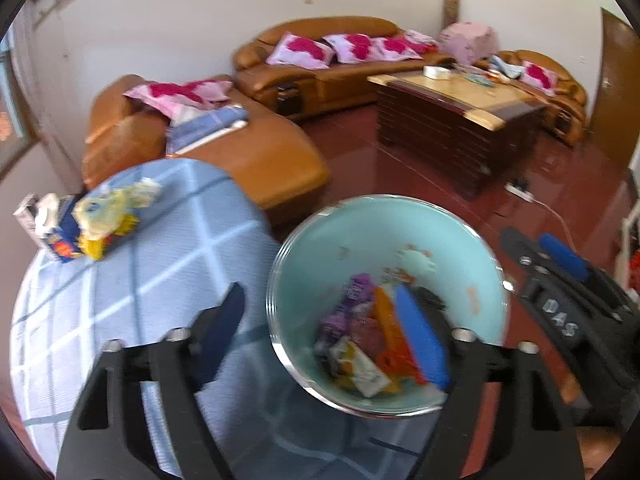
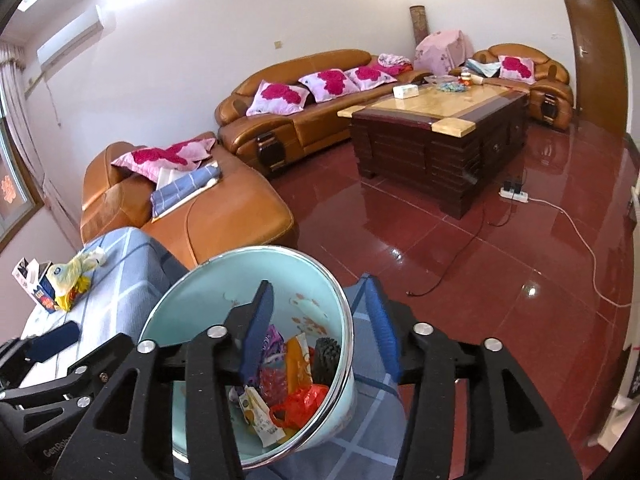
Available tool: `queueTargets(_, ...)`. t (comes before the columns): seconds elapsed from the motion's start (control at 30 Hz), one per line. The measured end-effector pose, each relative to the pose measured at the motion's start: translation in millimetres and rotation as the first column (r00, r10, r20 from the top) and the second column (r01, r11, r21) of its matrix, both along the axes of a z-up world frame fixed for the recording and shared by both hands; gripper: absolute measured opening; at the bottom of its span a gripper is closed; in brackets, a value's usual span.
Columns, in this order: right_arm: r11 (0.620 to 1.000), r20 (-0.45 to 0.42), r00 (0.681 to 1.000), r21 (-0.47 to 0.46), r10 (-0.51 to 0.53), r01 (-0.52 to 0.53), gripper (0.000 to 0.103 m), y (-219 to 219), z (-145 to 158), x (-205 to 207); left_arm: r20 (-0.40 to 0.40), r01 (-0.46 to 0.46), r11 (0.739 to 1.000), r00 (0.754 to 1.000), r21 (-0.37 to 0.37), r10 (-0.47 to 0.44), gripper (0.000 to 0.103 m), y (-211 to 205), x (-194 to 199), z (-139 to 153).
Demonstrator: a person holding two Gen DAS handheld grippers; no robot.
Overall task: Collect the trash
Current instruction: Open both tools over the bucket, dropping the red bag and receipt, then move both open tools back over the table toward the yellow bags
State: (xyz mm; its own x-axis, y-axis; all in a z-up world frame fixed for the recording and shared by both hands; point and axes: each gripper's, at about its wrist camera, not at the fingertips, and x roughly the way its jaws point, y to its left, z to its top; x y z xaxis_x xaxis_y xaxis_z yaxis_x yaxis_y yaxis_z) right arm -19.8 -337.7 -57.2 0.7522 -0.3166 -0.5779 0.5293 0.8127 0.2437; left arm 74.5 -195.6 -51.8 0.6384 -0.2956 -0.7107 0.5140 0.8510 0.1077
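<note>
Pale-green bin [image 1: 384, 264] sits at about 5 o'clock in the left wrist view, its floor covered with wrappers [image 1: 360, 344]. Left gripper [image 1: 328, 340] stands spread wide — one finger over the blue checked cloth [image 1: 132, 280], the other inside the bin, nothing pinched. More trash [image 1: 100, 216] lies at 9 o'clock.

Right wrist view: right gripper [image 2: 320, 332] straddles the bin's rim at 6 o'clock — fingers parted, pads clear of the wall.
</note>
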Motion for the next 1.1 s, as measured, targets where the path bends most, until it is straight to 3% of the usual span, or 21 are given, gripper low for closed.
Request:
queueTargets(0.13, 0.999, 0.012, 1.0, -0.027, 0.027, -0.027, 0.066, 8, 4, 0, 0.003, -0.083, 0.997, 0.997, -0.003, 0.083, 0.087, 25, 12, 6)
queueTargets(0.23, 0.998, 0.005, 0.999, -0.051, 0.037, -0.037, 0.069, 14, 7, 2, 0.009, -0.144, 0.99, 0.99, -0.005, 0.144, 0.089, 44, 20, 8)
queueTargets(0.7, 0.991, -0.027, 0.996, -0.103, 0.08, -0.082, 0.069, 50, 23, 25, 0.005, -0.308, 0.951, 0.951, 0.006, 0.308, 0.097, 119, 49, 4)
queueTargets(1.1, 0.96, -0.088, 0.961, -0.07, 0.264, -0.27, 0.068, 133, 30, 108, -0.038, -0.487, 0.873, 0.872, 0.04, 0.488, 0.097, 223, 92, -20)
